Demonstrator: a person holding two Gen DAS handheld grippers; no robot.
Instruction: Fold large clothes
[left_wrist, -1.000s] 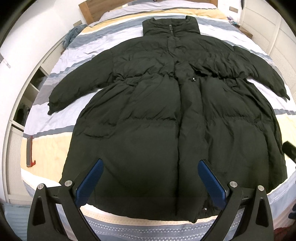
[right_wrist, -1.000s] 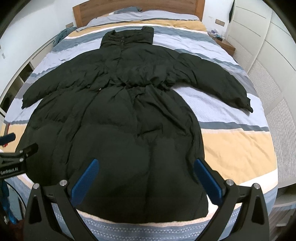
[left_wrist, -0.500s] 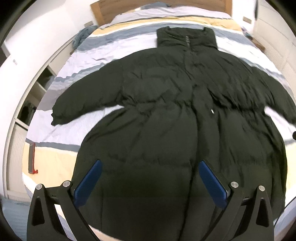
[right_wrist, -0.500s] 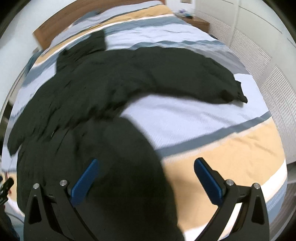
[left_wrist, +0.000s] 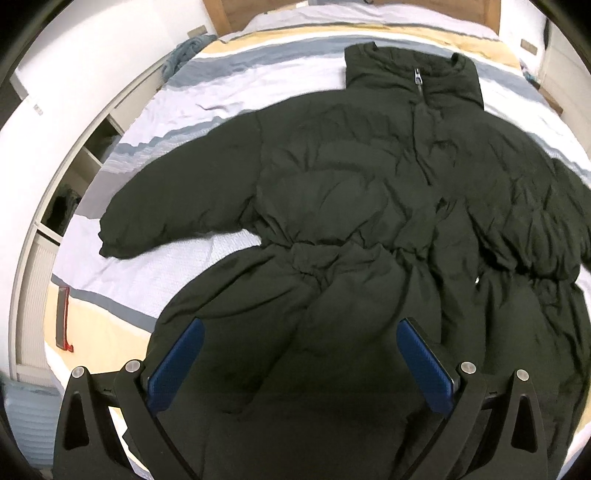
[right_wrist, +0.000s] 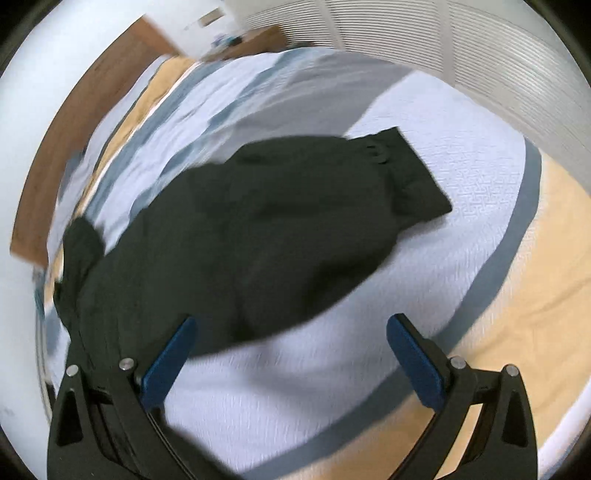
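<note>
While the coat (left_wrist: 351, 206) lies flat on the bed (left_wrist: 207, 96), my left gripper (left_wrist: 301, 363) hangs wide open over its skirt; my right gripper (right_wrist: 291, 363) (blurred view) gapes empty near its sleeve (right_wrist: 295, 221).

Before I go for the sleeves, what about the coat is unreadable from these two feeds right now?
- Coat hem: left wrist view, cut off by the lower edge behind the left gripper.
- Far sleeve end: left wrist view, cut off at the right edge.
- Sleeve surface: right wrist view, motion-blurred; only the cuff reads clearly.
- Collar: right wrist view, blurred.
</note>
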